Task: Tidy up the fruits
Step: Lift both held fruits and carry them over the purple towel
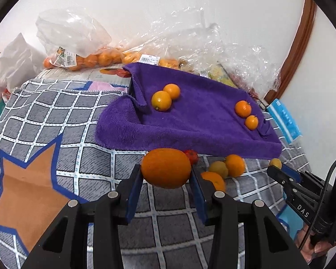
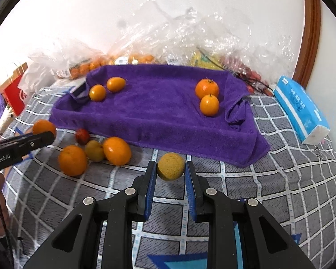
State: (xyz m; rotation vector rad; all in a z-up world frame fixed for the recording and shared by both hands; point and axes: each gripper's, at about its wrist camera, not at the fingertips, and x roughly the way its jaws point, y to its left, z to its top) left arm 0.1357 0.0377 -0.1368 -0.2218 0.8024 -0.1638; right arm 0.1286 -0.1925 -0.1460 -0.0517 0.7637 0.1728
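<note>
Left wrist view: the left tool (image 1: pixel 166 179) is clenched on a big orange (image 1: pixel 165 168), lifted over the checked blanket (image 1: pixel 44 112). The right tool (image 2: pixel 170 172) grasps a small yellow fruit (image 2: pixel 170 166). The purple towel (image 2: pixel 156 107) lies at 12 o'clock. Round fruits may slip from the pads or roll off the sloped towel.

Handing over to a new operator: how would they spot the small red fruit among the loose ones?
Find the purple towel draped over the tray. Along its near edge, left of centre, loose fruit lies on the checked cloth. The red fruit sits nearest the towel edge: the smallest there and the only red one, its neighbours being orange or yellowish.
</note>
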